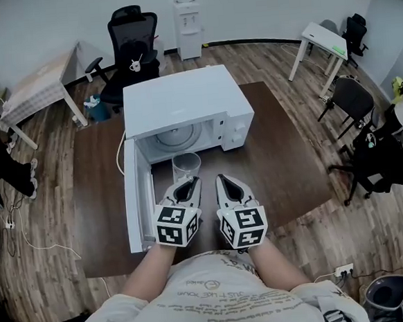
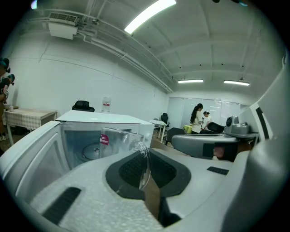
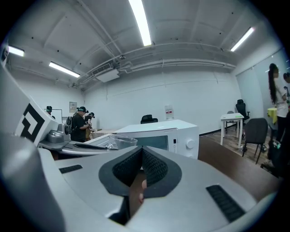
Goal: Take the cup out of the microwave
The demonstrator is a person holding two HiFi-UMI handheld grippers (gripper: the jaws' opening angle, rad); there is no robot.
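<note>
Head view, microwave (image 1: 183, 106): white, on brown table (image 1: 285, 164), door (image 1: 138, 196) swung open to the left.
Head view, cup (image 1: 186, 163): clear plastic, outside the cavity, just near of the open mouth, at the left gripper (image 1: 187, 184) tips. Can't tell if it rests on the table.
Head view, right gripper (image 1: 224, 181): just right of the left one, apart from the cup.
Left gripper view, left gripper (image 2: 146, 170): jaws pinched on the cup (image 2: 118, 140) wall; red sticker on the cup; turntable (image 2: 90, 152) in the cavity behind.
Right gripper view, right gripper (image 3: 140, 165): jaws closed together, nothing held. Cup (image 3: 122, 141) to its left, microwave (image 3: 176, 133) beyond.

Head view overhead; gripper views low; shared: microwave (image 1: 183, 103).
</note>
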